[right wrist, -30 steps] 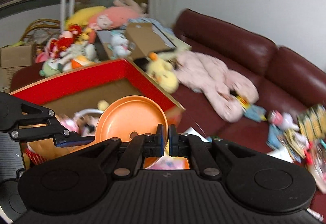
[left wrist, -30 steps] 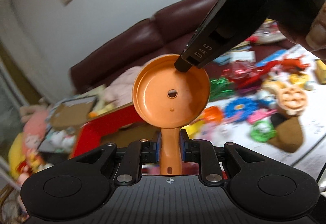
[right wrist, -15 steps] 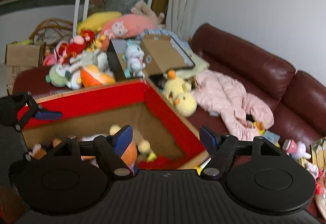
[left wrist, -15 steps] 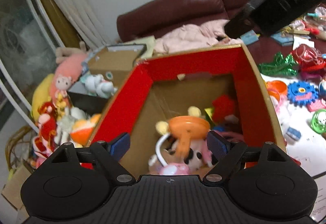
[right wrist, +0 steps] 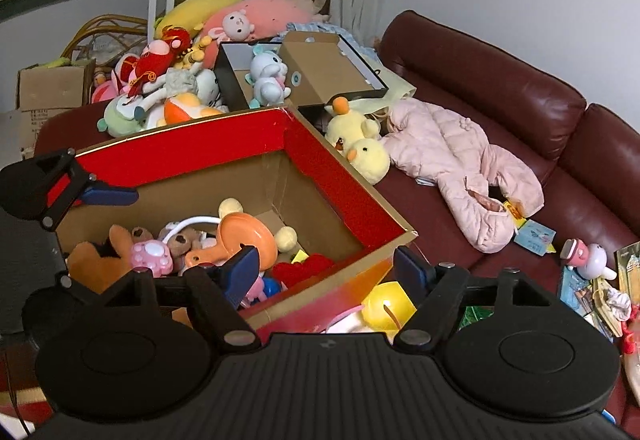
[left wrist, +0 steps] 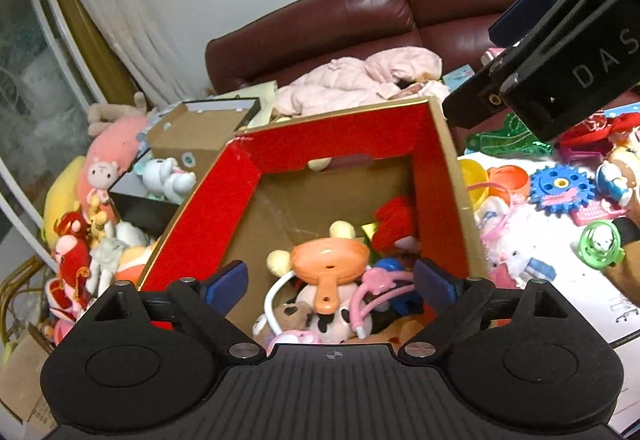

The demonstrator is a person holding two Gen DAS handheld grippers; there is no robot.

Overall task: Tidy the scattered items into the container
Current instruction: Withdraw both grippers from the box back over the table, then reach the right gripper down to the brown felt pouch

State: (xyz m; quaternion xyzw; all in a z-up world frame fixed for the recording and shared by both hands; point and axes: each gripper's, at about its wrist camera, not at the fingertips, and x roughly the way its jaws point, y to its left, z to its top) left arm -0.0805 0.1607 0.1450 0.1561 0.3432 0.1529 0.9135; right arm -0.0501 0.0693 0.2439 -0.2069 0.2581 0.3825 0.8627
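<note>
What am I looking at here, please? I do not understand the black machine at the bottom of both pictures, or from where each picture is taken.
There is no robot. A person holds a tool with two fingers in each hand, and a camera on each tool looks forward along them. The black shape at the bottom is the tool itself. One picture comes from the left gripper, whose fingers are opening with nothing between them. The other comes from the right gripper, which is open and empty too. Both hang over a red box that holds soft toys and an orange toy pan. More toys, such as a blue gear, lie scattered beside the box. Behind it stands a dark red sofa.
</note>
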